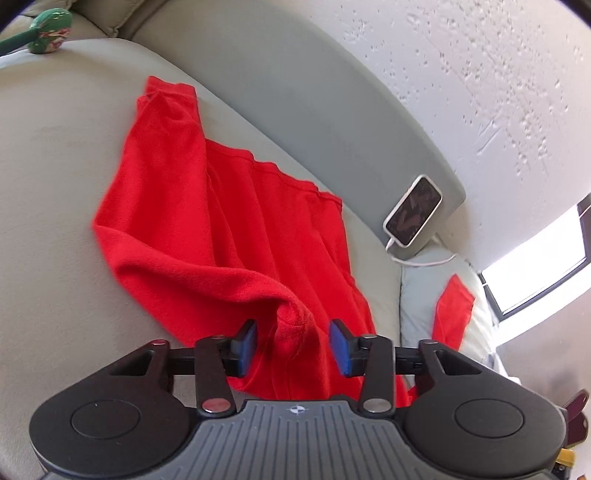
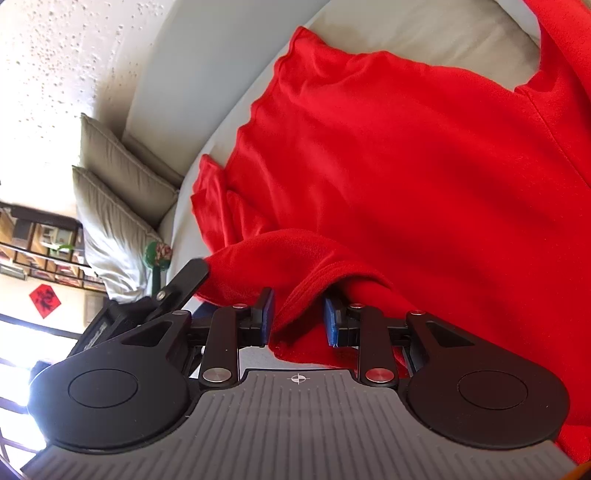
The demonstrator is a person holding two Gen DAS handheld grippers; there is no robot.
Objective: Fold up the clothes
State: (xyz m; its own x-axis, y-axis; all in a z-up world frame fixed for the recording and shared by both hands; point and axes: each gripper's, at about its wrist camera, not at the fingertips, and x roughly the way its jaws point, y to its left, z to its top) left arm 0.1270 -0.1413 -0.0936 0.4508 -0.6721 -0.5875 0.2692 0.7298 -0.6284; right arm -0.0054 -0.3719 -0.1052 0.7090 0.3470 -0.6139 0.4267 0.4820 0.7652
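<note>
A red shirt (image 1: 229,206) lies spread on a beige sofa seat (image 1: 55,177). My left gripper (image 1: 293,341) is open, its blue pads on either side of a bunched fold of the shirt. In the right wrist view the same red shirt (image 2: 406,166) covers the seat, and my right gripper (image 2: 298,319) is open with a ribbed hem fold between its blue pads. Neither pair of pads presses the cloth. Part of the left gripper's black body (image 2: 177,291) shows at the left of the right wrist view.
A phone (image 1: 413,210) on a white cable leans against the grey sofa back (image 1: 314,96). A green toy (image 1: 50,31) lies at the far end. Cushions (image 2: 118,192) are stacked at the sofa's end. A window (image 1: 535,266) is at the right.
</note>
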